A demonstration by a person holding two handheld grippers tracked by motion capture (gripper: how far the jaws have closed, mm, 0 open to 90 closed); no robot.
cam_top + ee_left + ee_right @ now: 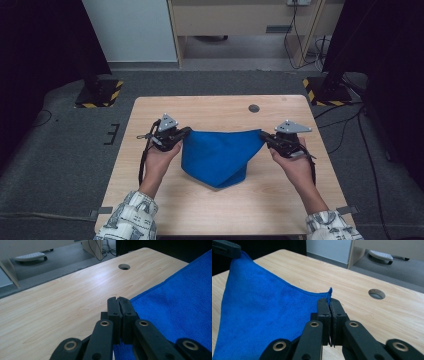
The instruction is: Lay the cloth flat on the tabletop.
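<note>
I have the blue cloth [220, 155] pinched by its top corners in my left gripper [186, 132] at nine o'clock and right gripper [265, 136] at three, its bottom sagging onto the table [150, 200], so it is lifted but not yet folded or laid out.

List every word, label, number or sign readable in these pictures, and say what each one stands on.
No readable text anywhere.
Blue cloth: no label or tag showing.
Table: plain wood grain, no writing.
Left gripper and right gripper: black, unmarked.
Yellow-and-black hazard stripes on the stand bases: a warning pattern, no words.
Sleeve print: too small and blurred to read.
</note>
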